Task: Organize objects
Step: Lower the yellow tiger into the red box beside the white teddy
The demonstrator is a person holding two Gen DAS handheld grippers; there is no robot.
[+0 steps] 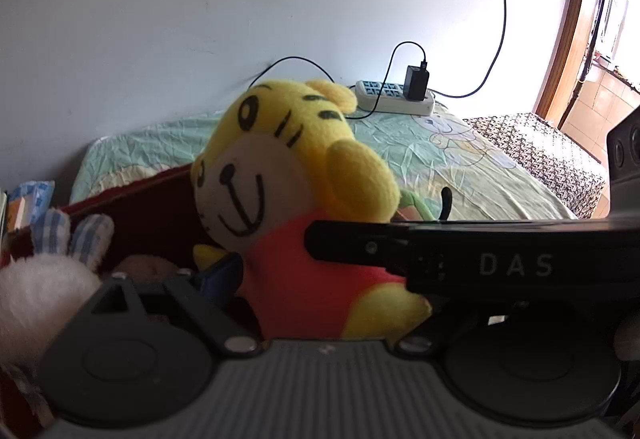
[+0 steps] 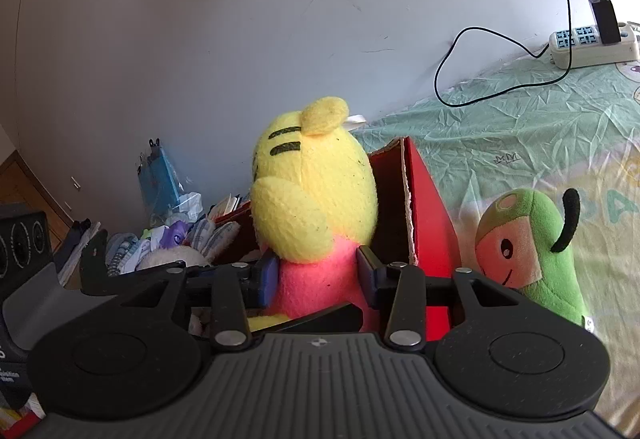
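Tiger [image 2: 316, 199], upright with its long axis vertical, is pinched at its pink torso by the right gripper [image 2: 316, 273] over the red box [image 2: 428, 215], while the left gripper [image 1: 256, 271] stands wide beside it, gripping nothing, facing its front.

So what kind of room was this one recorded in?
Most likely a bedroom at home: a bed with a wrinkled green cartoon-print sheet against a plain wall, a power strip lying on it, and plush toys around a red box.
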